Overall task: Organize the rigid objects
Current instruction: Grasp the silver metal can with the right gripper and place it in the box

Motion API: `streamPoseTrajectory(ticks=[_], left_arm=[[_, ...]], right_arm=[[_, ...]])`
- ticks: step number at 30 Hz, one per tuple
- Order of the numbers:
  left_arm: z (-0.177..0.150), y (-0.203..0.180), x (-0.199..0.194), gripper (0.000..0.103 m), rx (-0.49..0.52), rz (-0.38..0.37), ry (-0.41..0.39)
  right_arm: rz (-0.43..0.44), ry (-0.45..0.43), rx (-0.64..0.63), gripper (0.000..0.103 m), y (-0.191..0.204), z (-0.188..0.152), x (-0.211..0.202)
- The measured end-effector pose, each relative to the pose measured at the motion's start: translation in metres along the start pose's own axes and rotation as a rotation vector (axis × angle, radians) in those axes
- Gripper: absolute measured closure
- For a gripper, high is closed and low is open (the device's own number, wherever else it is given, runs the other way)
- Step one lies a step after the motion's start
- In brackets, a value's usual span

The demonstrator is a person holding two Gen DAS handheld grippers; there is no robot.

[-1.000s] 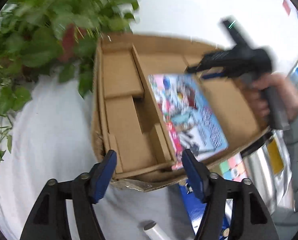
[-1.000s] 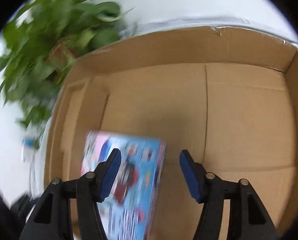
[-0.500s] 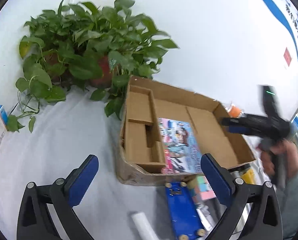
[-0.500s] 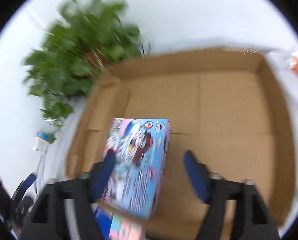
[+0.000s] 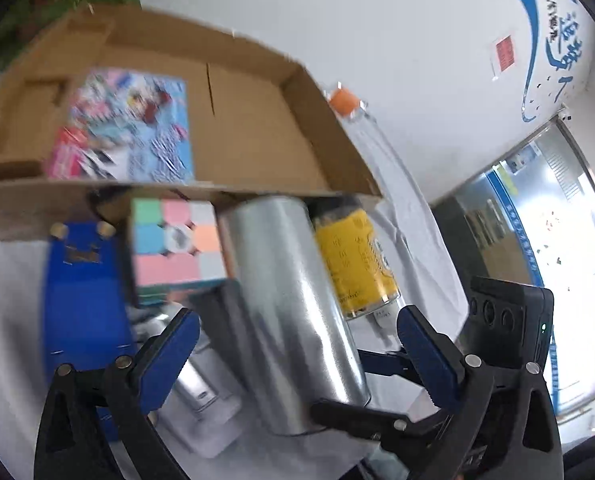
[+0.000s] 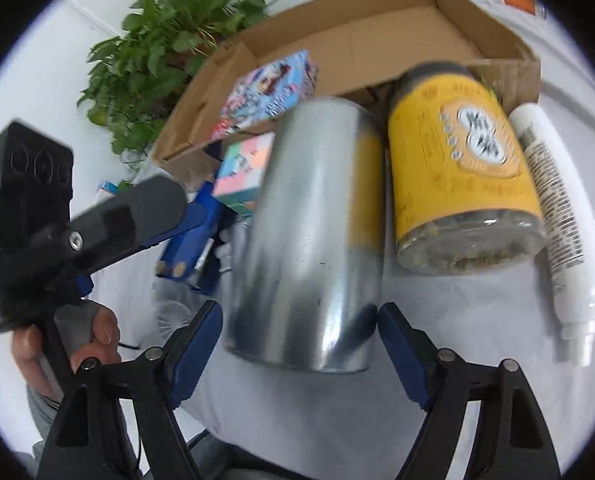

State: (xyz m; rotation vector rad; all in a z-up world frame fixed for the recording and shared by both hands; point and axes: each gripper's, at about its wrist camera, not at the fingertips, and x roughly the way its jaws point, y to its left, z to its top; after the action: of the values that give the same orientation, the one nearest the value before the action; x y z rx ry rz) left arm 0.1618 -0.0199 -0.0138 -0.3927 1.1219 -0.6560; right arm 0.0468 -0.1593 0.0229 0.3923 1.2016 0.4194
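Observation:
A silver metal can lies on the white cloth in front of the cardboard box. My left gripper is open, its blue pads on either side of the can's near end. My right gripper is open too, its pads flanking the can's base without a clear grip. A colourful flat box lies inside the cardboard box. A yellow-labelled jar lies right of the can. A pastel puzzle cube sits left of it.
A blue toy block with wheels lies left of the cube. A white bottle lies at the far right. A leafy potted plant stands behind the box. An orange-capped bottle lies beyond the box's right corner.
Both grippers have pulled back from the cardboard box and come down to the objects in front of it. The colourful box now lies inside, left there. Both grippers now flank the silver can.

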Motion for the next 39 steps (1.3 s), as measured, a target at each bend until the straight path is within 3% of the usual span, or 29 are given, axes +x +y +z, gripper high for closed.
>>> streamPoseTrajectory(ticks=[2, 4, 7, 11, 15, 20, 24, 29, 33, 36, 39], left_arm=[[0.002, 0.003, 0.019, 0.022, -0.028, 0.026, 0.069], [-0.003, 0.001, 0.027, 0.028, -0.039, 0.019, 0.1], [-0.024, -0.013, 0.026, 0.028, -0.005, 0.053, 0.128], [-0.057, -0.028, 0.026, 0.025, -0.018, 0.064, 0.145], [-0.054, -0.03, 0.046, 0.019, -0.017, 0.102, 0.168], [-0.049, -0.034, 0.04, 0.02, -0.026, 0.077, 0.134], [-0.016, -0.072, -0.005, 0.02, 0.073, 0.093, -0.01], [0.074, -0.097, -0.042, 0.02, 0.151, 0.105, -0.153], [0.146, -0.077, -0.028, 0.02, 0.116, 0.084, -0.14], [0.169, -0.044, -0.005, 0.02, 0.031, 0.033, -0.082], [0.183, -0.009, 0.037, 0.02, -0.061, 0.0, -0.002]], right_arm=[[0.035, -0.005, 0.03, 0.022, -0.006, 0.004, 0.006], [0.034, -0.003, 0.018, 0.022, -0.004, 0.006, 0.005], [0.047, 0.027, -0.003, 0.022, 0.0, -0.006, 0.004], [0.134, 0.133, 0.008, 0.019, -0.006, -0.034, -0.001], [0.236, 0.202, 0.071, 0.013, -0.018, -0.026, 0.024], [0.161, 0.196, 0.008, 0.013, 0.005, -0.014, 0.037], [0.146, 0.107, -0.075, 0.013, 0.031, 0.0, 0.004], [0.146, -0.051, -0.221, 0.013, 0.068, 0.081, -0.044], [0.125, -0.049, -0.273, 0.013, 0.074, 0.159, -0.042], [0.089, 0.005, -0.293, 0.013, 0.067, 0.201, -0.019], [0.071, 0.07, -0.249, 0.013, 0.048, 0.221, 0.015]])
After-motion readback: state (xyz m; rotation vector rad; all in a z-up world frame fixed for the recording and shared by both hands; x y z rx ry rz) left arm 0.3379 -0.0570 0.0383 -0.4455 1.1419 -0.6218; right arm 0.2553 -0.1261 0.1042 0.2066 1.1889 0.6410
